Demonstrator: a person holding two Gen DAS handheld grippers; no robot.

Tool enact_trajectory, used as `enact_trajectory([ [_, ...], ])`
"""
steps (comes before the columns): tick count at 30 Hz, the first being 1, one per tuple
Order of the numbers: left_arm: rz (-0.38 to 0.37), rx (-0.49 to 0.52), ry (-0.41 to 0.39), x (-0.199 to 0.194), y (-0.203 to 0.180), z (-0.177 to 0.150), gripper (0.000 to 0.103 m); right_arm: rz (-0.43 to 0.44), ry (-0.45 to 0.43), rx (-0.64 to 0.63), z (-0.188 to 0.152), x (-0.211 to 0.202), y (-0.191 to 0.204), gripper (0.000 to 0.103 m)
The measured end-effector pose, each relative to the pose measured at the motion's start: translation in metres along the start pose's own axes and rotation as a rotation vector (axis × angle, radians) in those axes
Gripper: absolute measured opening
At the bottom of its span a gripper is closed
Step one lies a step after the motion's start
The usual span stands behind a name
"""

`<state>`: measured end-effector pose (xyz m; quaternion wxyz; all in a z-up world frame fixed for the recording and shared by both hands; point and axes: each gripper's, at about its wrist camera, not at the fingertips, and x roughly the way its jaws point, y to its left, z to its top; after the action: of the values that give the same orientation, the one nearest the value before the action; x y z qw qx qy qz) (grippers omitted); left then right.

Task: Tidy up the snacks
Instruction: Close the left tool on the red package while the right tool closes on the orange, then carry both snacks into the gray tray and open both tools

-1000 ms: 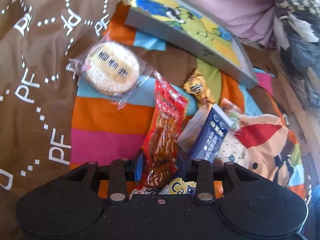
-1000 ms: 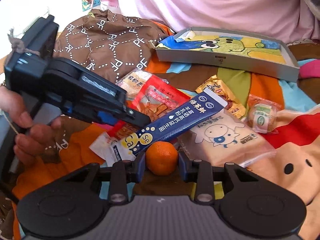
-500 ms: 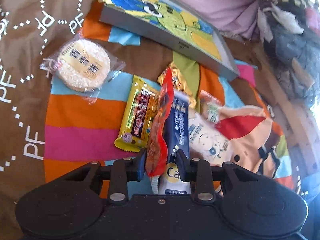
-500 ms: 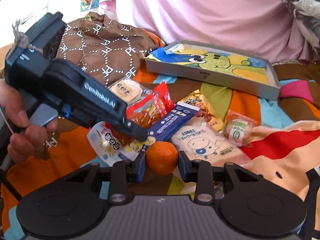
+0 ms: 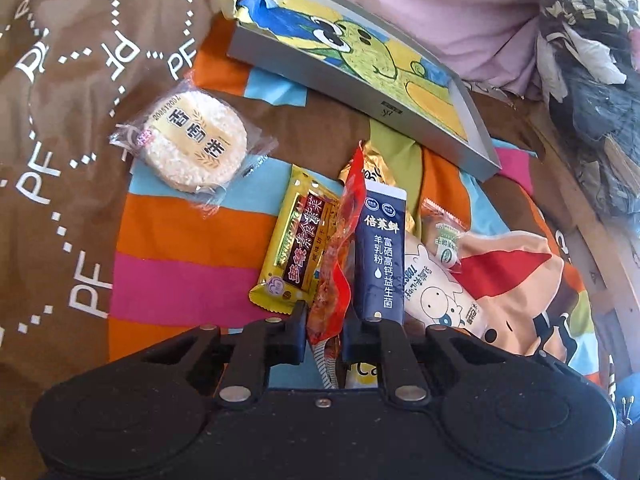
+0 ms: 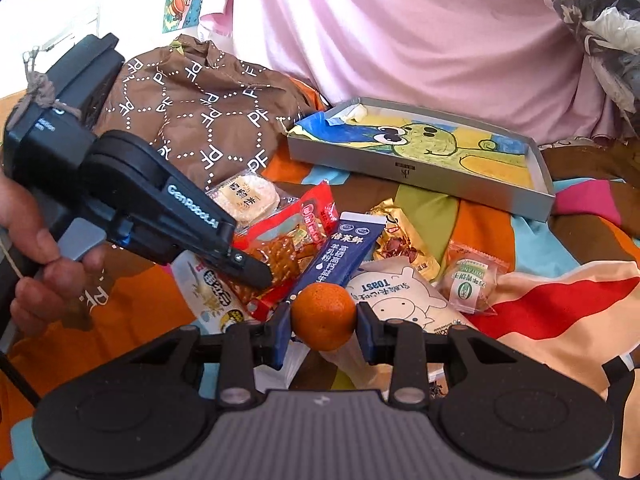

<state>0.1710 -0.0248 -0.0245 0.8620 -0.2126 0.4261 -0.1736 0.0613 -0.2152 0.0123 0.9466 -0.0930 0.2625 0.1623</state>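
Now lifting clear of the pile, edge-on: red snack pouch (image 5: 334, 264), pinched in left gripper (image 5: 325, 322); uncovering yellow bar (image 5: 298, 244) beneath. Squeezing orange (image 6: 323, 316) between right gripper (image 6: 323, 330) fingers, just above toast pack (image 6: 404, 300). Better carrying both level toward grey tray (image 6: 540, 188), avoiding snagging navy stick pack (image 5: 382, 248). Holding nothing yet except a cartoon liner, that tray, lying beyond the snacks.

Black left gripper (image 6: 256, 270) lettered "GenRobot.AI", blue-padded fingers (image 6: 280, 334), silver pivot screws.
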Motion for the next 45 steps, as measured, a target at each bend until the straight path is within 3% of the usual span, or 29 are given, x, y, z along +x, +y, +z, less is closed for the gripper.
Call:
enact_trajectory([
  [8, 0.026, 0.096, -0.065, -0.016, -0.018, -0.009, 0.014, -0.005, -0.02, -0.001, 0.001, -0.002, -0.002, 0.038],
  [16, 0.024, 0.1, -0.125, -0.029, -0.027, -0.011, 0.014, -0.012, -0.033, 0.004, 0.004, -0.002, -0.004, 0.038],
  [22, 0.088, 0.162, -0.079, -0.014, -0.029, -0.012, 0.016, -0.01, -0.031, -0.003, 0.003, -0.002, -0.003, 0.038],
  [25, 0.114, 0.137, -0.037, 0.0, -0.022, -0.006, 0.019, -0.014, -0.025, -0.002, 0.002, 0.0, -0.003, 0.038],
  [28, 0.109, 0.136, -0.024, 0.011, -0.018, 0.001, 0.025, -0.017, -0.018, 0.002, 0.002, 0.002, -0.004, 0.038],
  [33, 0.086, 0.15, 0.008, 0.022, -0.019, 0.007, 0.022, -0.021, -0.022, -0.002, 0.003, 0.005, -0.005, 0.038],
  [36, 0.08, 0.193, 0.005, 0.021, -0.026, 0.006, 0.016, -0.027, -0.034, -0.01, 0.005, 0.006, -0.006, 0.038],
  [41, 0.144, 0.304, -0.042, 0.01, -0.047, 0.001, 0.013, -0.039, -0.052, -0.017, 0.007, 0.006, -0.008, 0.038],
  [45, 0.157, 0.299, -0.081, -0.003, -0.049, 0.002, 0.013, -0.053, -0.075, -0.04, 0.009, 0.004, -0.008, 0.038],
])
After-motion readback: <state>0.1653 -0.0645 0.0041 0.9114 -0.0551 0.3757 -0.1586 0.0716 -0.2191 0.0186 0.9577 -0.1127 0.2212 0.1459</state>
